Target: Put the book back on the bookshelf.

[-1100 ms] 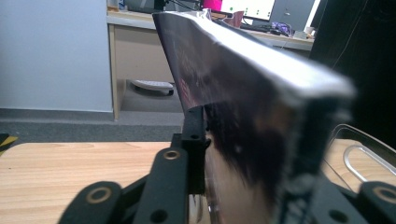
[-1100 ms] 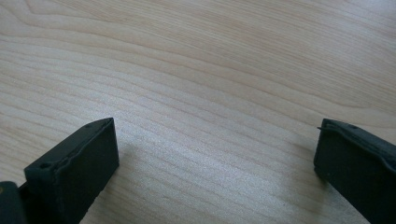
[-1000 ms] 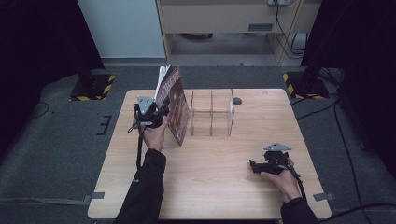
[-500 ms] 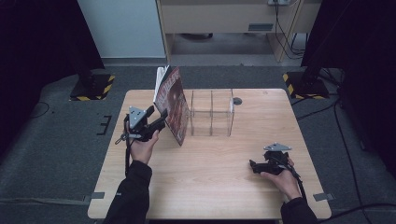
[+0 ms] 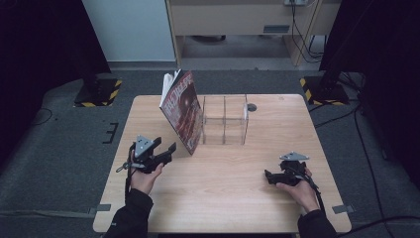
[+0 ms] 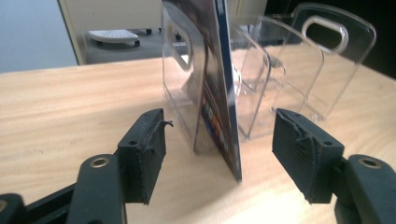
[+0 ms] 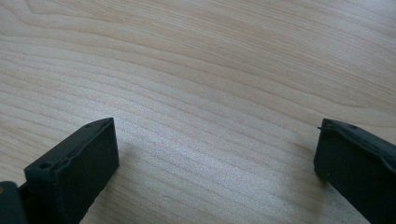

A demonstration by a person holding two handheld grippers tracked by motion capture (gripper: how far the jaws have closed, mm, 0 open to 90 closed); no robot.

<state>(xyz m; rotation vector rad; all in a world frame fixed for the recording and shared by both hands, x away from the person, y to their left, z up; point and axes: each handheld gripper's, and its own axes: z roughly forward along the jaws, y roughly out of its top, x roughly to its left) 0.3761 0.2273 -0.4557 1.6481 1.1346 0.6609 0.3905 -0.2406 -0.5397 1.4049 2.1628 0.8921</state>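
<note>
leaning magazine [image 5: 184, 111] against clear rack [image 5: 225, 120] at table's 11 o'clock | thin, floppy, slick: pinch bottom edge | left gripper [image 5: 167, 152] gaping, empty | right gripper [image 5: 271, 177] gaping, idle at 4 o'clock

1. Left gripper [image 5: 161, 153] is in the left hand [image 5: 145, 177], jaws spread wide, held low with nothing between them.
2. Right gripper [image 5: 271, 177] sits low in the right hand [image 5: 298, 191], jaws wide apart too.
</note>
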